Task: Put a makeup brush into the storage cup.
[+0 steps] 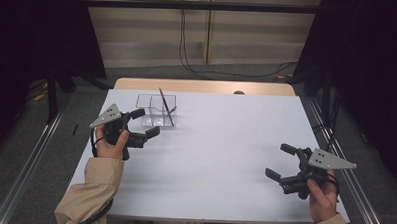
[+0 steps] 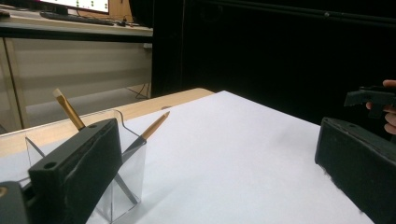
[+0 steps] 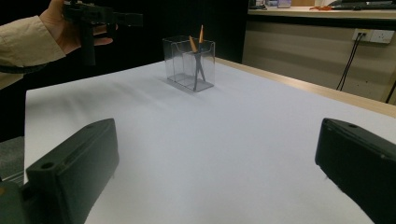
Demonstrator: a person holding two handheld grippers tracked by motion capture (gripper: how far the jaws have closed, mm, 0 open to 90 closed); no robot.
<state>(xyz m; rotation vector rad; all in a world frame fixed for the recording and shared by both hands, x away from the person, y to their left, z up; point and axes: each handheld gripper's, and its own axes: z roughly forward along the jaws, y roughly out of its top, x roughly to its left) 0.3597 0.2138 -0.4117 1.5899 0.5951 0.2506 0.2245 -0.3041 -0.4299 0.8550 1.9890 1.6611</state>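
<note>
Nearest the person, the right gripper [image 1: 281,161] hovered low over the near right part of the white table [image 1: 225,158], jaws spread wide with nothing between them. Its own view looked across bare tabletop toward the far left, where the holder stood well apart from it.

Farther in, the left gripper [image 1: 145,123] sat at the table's left side, jaws likewise wide and empty, pointed to the person's right and slightly away. In the left gripper view one jaw overlapped the near face of the clear holder [image 2: 126,172]; whether it touched the wall could not be told from that view. From the high view the jaws appeared just beside the holder, on its near left.

Beyond the jaws stood the clear holder [image 1: 156,110], a transparent divided box, upright at the far left of the table. Two pencils [image 1: 165,107] leaned crossed inside it, tips upward, long axes tilted from vertical; the taller leaned toward the far edge in the high view.

Judgement: the left hand was much the nearer. The pencils lay ahead of and a little to the right of its fingers, so a grip would call for approaching from above, jaws set across a shaft.
</note>
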